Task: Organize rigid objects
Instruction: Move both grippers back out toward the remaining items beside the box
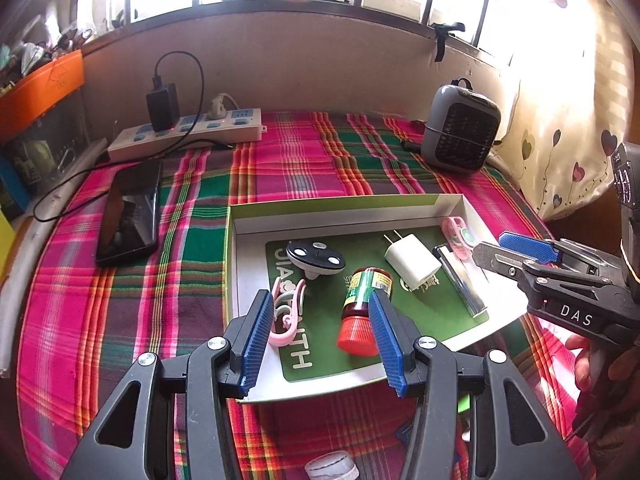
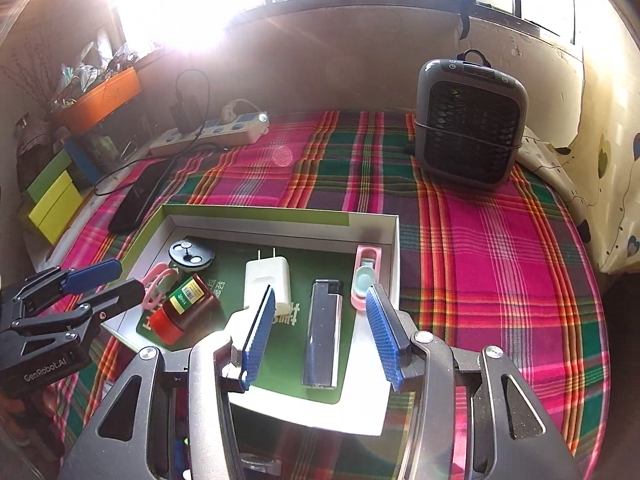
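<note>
Since six small items are already laid side by side in the shallow box (image 1: 352,210), sorting looks near done: left gripper (image 1: 320,340) and right gripper (image 2: 322,332) are held spread and empty above bottle (image 1: 362,304) and lighter (image 2: 322,332), approx. clear of contents.

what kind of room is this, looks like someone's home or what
Probably a lived-in home, a table by a window. A plaid cloth covers the table, a power strip with a charger plugged in sits by the wall, and a small grey heater or fan stands beside a heart-print curtain.
</note>
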`<state>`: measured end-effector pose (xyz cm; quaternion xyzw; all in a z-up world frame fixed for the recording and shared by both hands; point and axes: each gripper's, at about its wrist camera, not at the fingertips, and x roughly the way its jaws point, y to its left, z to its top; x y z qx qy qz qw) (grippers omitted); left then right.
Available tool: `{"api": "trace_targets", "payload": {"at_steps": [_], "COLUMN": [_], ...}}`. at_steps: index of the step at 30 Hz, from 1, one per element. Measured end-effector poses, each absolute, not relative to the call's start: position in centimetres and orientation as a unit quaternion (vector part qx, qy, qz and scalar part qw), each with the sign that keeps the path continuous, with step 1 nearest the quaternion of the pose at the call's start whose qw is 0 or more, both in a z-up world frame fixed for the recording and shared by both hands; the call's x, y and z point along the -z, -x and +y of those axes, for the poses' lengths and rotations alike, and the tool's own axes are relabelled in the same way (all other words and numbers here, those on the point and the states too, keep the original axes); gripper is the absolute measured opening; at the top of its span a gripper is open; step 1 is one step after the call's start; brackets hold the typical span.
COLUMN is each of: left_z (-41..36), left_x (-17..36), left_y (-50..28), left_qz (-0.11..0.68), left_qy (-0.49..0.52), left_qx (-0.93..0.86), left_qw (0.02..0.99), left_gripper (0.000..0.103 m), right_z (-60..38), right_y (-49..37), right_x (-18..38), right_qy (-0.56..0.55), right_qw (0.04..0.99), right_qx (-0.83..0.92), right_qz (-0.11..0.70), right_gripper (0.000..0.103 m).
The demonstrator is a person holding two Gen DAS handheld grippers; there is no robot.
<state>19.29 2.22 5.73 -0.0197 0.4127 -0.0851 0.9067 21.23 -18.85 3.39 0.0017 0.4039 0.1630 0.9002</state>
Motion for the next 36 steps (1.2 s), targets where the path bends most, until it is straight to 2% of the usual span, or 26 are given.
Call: {"api": "trace_targets", "payload": {"at_steps": [18,36], "left_z": [3.0,4.8], "left_x": [-6.1,-3.9], "left_y": [-14.8,-11.4], "left_qz": [0.399,0.407], "left_qy": [0.035,0.061], "left_qx": [0.078,0.081], "left_qw": [0.913,0.908], "left_gripper": [0.049,0.049], "right_z": [-20.3,-21.4], "right_y": [-16.9,-12.8], "right_x": [-3.0,-2.2], "right_qy": [-0.017,-0.024], "right_qw": [0.901,0.905], "right_qx": [-0.159,-0.147], "right_qz": [0.402,0.398], "right_gripper": [0.049,0.049]}}
